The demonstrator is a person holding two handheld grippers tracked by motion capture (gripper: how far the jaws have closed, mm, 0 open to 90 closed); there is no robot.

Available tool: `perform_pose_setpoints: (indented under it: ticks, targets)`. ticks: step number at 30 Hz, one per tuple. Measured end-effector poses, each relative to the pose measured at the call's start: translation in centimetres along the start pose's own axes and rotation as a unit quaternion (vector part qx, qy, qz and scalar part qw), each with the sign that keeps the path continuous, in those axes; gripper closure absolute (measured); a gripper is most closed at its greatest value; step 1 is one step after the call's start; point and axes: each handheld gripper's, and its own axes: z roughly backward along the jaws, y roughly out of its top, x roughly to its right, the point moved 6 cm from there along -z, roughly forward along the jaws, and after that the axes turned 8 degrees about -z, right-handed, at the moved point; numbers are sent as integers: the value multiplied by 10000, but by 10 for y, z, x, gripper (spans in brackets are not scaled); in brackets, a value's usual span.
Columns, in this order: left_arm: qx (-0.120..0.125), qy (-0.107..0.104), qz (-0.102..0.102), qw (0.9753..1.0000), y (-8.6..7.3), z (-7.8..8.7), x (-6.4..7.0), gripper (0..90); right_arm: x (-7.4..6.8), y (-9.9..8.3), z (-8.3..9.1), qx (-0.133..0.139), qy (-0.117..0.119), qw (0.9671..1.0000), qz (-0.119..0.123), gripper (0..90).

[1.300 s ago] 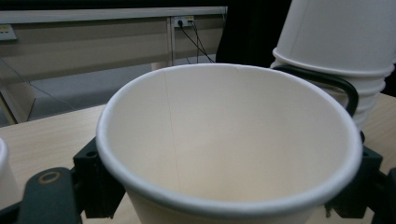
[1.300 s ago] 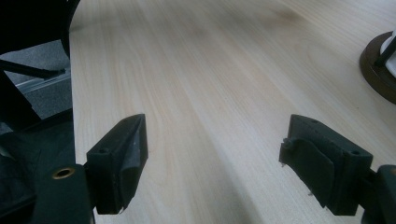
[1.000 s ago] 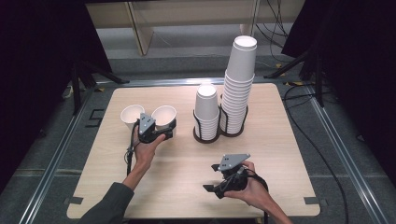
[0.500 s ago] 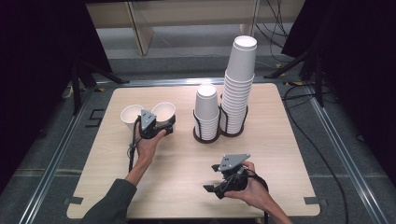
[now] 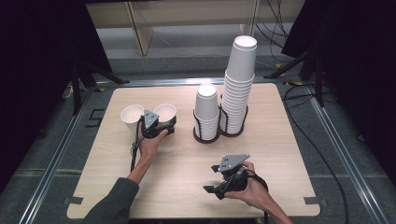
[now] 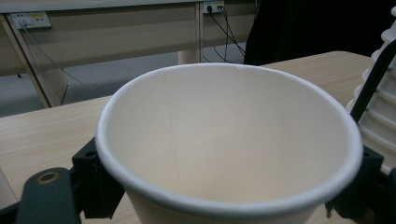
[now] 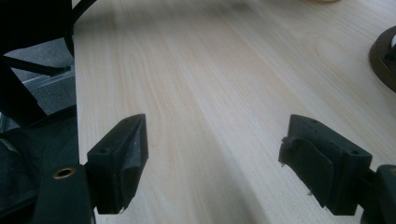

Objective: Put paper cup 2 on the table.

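My left gripper (image 5: 164, 126) is shut on a white paper cup (image 5: 164, 112) at the table's left-middle. In the left gripper view the cup (image 6: 229, 135) has its open mouth toward the camera, with a black jaw pressed on each side of its wall. A second loose paper cup (image 5: 131, 115) stands just left of it. My right gripper (image 5: 213, 179) rests near the front edge, pointing left. It (image 7: 224, 168) is open, with bare wood between the jaws.
Two black wire holders stand at the middle back of the wooden table (image 5: 280, 149). One holds a short stack of cups (image 5: 207, 109); the other holds a tall stack (image 5: 239, 79). The short stack's edge (image 6: 380, 116) is close on the held cup's right.
The left hand has crept slightly forward with the cup still in its gripper. The right gripper has stayed where it was.
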Motion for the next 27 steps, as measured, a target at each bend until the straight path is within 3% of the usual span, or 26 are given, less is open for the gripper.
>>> perform_pose_setpoints:
  ticks: [6, 16, 21, 27]
  targets:
    - [-53, 47, -41, 10000, -3, 0, 0, 138, 0, 0, 0, 2, 7, 10000, 19, 225]
    - [-249, -95, -167, 9995, -11, 7, 2, 128, -1, 0, -1, -16, 40, 10000, -26, 225]
    - [-293, -156, -136, 9994, -15, 7, 2, 135, -2, 0, 0, -28, 57, 10000, -12, 226]
    - [-515, -220, -207, 9982, -26, 12, 2, 144, -2, -1, 0, -41, 60, 10000, -22, 225]
